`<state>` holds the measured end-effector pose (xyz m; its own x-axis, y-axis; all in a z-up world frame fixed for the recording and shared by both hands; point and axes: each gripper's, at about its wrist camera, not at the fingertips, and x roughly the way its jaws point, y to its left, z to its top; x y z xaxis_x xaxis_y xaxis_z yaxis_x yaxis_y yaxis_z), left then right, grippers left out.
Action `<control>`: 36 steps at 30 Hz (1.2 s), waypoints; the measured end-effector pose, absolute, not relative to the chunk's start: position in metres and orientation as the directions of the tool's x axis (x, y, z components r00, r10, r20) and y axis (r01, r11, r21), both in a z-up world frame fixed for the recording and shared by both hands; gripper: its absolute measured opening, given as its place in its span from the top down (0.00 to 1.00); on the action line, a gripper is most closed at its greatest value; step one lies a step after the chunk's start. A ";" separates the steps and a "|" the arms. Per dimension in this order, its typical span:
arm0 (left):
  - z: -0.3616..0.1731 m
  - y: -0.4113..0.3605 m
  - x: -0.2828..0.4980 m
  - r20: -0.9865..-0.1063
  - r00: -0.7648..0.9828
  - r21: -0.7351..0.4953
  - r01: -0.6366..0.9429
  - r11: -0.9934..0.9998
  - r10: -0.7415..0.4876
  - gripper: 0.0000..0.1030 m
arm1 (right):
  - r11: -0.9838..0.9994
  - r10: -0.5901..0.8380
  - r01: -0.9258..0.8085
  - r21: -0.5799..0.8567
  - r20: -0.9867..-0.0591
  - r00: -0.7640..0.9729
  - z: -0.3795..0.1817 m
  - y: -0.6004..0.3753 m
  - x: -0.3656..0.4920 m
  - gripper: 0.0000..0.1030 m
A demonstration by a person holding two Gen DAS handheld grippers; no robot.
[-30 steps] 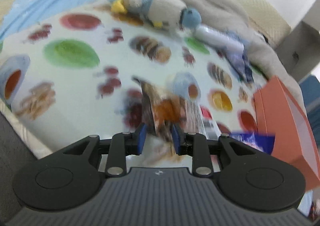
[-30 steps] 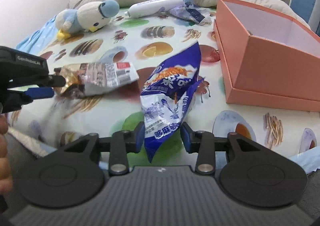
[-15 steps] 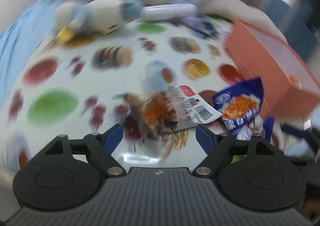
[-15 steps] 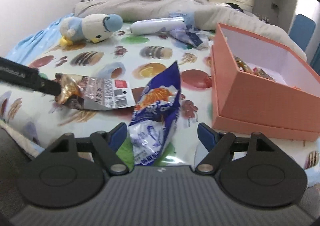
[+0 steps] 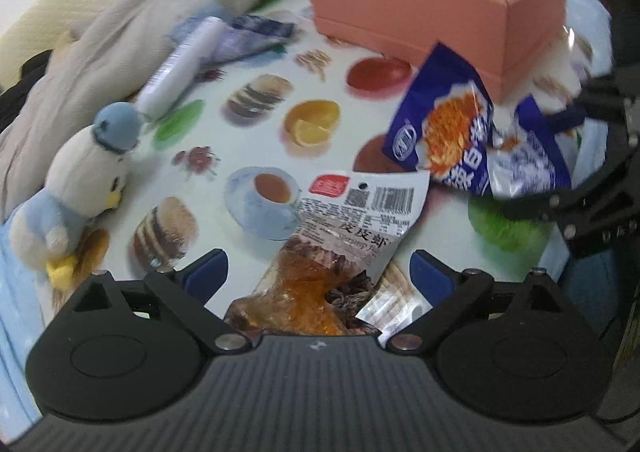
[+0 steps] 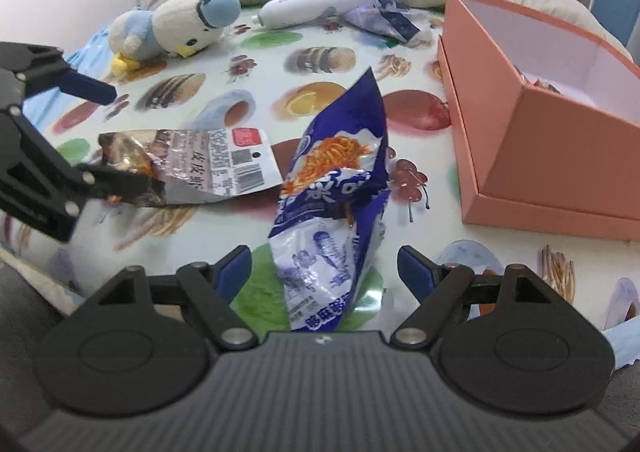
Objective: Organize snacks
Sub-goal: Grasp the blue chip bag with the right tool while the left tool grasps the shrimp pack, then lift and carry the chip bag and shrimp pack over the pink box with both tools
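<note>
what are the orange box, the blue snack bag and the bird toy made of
Orange box: looks like matte cardboard, with flat stiff walls, crisp folded edges and no shine.
Blue snack bag: glossy plastic or foil film, crinkled, catching light, silvery inside.
Bird toy: soft plush fabric, with a fuzzy surface and rounded stuffed shape.
</note>
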<state>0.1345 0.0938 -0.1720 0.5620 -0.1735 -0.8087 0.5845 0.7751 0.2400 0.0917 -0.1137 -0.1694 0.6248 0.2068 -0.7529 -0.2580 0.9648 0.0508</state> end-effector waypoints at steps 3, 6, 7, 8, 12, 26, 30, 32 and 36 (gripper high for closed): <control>-0.185 0.086 0.140 -0.819 0.552 0.274 0.617 0.737 -0.157 0.04 | 0.966 0.205 -0.251 0.057 -0.762 0.614 -0.172 -0.114 0.097 0.21; -0.197 0.083 0.147 -0.833 0.539 0.300 0.632 0.714 -0.126 0.04 | 0.967 0.199 -0.249 0.051 -0.761 0.618 -0.172 -0.115 0.100 0.21; -0.199 0.082 0.149 -0.833 0.539 0.305 0.634 0.711 -0.123 0.04 | 0.967 0.199 -0.248 0.052 -0.759 0.620 -0.172 -0.116 0.101 0.21; -0.201 0.081 0.150 -0.836 0.535 0.306 0.638 0.706 -0.121 0.04 | 0.967 0.201 -0.248 0.053 -0.757 0.622 -0.172 -0.116 0.101 0.21; -0.205 0.082 0.156 -0.847 0.522 0.308 0.641 0.703 -0.105 0.04 | 0.967 0.207 -0.248 0.063 -0.759 0.617 -0.174 -0.116 0.103 0.21; -0.215 0.080 0.168 -0.871 0.486 0.282 0.621 0.732 -0.077 0.08 | 0.967 0.201 -0.248 0.058 -0.770 0.605 -0.179 -0.109 0.116 0.21; -0.213 0.081 0.171 -0.890 0.445 0.211 0.602 0.770 -0.104 0.23 | 0.972 0.196 -0.224 0.074 -0.782 0.592 -0.179 -0.111 0.119 0.25; -0.212 0.082 0.172 -0.890 0.442 0.193 0.581 0.791 -0.108 0.28 | 0.972 0.204 -0.214 0.094 -0.788 0.581 -0.179 -0.112 0.119 0.29; -0.209 0.085 0.167 -0.888 0.446 0.162 0.531 0.832 -0.112 0.39 | 0.972 0.191 -0.222 0.070 -0.788 0.585 -0.179 -0.111 0.115 0.32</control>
